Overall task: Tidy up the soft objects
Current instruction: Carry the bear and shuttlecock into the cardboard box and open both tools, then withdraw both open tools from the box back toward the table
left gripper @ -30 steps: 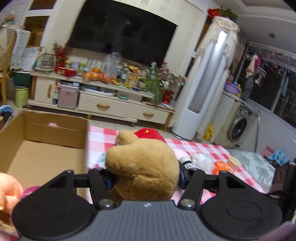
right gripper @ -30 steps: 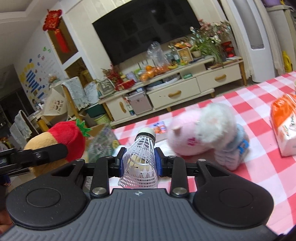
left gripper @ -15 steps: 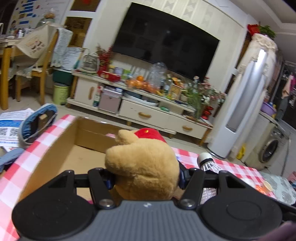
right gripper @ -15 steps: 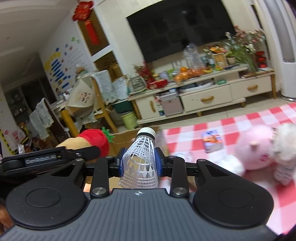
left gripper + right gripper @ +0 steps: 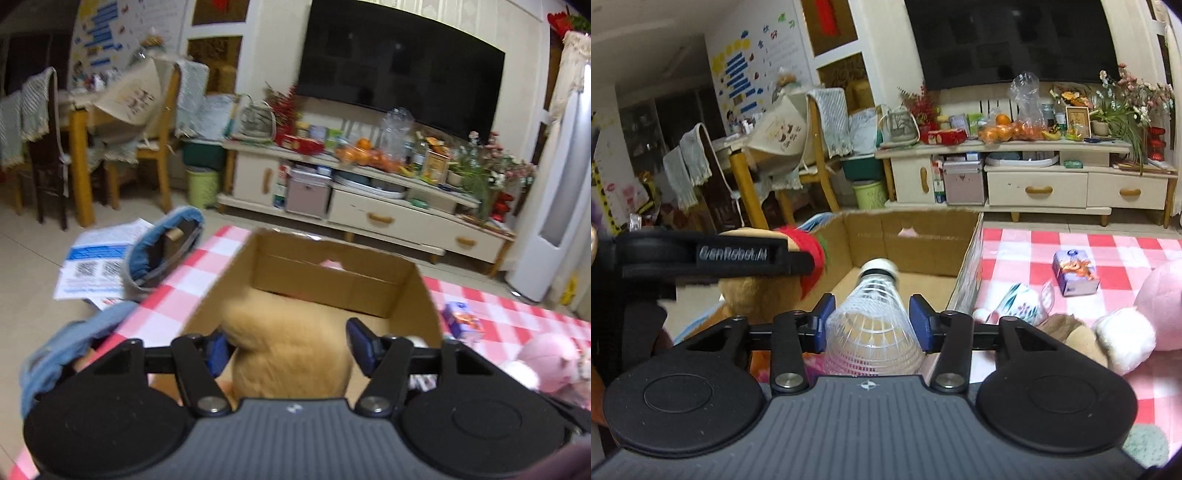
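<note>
Now both hand-held grippers' jaws, just opening, stand off tan plush (image 5: pixel 291 350) and shuttlecock (image 5: pixel 873 317) above box (image 5: pixel 424 295)

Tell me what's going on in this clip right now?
A person with a gripper in each hand is dropping things into the cardboard box. The left gripper has just been opening around the tan plush toy; the right gripper has just been opening around the shuttlecock. Both sit over the box.

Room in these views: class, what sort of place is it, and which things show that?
Most likely a home living room: a large television above a low cabinet crowded with fruit and flowers, and a dining table with chairs behind.
</note>
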### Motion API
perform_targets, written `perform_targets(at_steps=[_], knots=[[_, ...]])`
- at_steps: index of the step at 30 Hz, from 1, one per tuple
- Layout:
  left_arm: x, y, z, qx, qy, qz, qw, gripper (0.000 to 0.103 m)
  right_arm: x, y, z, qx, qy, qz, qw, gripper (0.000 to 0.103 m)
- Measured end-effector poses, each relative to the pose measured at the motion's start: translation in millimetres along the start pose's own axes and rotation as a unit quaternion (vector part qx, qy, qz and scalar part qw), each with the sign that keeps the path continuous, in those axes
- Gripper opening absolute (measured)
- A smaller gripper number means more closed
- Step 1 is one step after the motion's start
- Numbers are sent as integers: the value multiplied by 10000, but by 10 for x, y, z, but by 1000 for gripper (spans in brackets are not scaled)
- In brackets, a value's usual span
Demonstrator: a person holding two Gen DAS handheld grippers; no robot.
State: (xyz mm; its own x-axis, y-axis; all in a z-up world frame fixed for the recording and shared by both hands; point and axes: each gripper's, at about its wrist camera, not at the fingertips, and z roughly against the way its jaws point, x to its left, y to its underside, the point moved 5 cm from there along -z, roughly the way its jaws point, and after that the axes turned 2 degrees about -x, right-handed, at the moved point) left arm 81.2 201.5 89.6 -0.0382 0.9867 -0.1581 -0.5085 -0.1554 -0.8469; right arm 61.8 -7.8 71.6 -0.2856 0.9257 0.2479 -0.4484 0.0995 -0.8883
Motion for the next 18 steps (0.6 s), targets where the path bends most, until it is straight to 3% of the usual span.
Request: perform_targets(at_steps=[2, 3, 8, 11, 18], knots=[[21, -38, 12, -81, -175, -69, 9998, 79, -22, 8, 45, 15, -19, -80, 10000, 77], [20, -50, 37, -133, -202, -99, 9997, 86, -38, 2, 88, -13, -15, -117, 9999, 79], [-61, -61, 128, -302, -319, -273, 9987, 90, -97, -29, 286, -167, 63, -240, 9996, 94], [-104, -66, 145, -336, -330, -377, 9982, 91, -153, -28, 437, -276, 169, -319, 9990, 100], [-213, -41, 164, -340, -339, -529, 9974, 94, -271, -5, 686, -453, 506, -389, 9969, 101]])
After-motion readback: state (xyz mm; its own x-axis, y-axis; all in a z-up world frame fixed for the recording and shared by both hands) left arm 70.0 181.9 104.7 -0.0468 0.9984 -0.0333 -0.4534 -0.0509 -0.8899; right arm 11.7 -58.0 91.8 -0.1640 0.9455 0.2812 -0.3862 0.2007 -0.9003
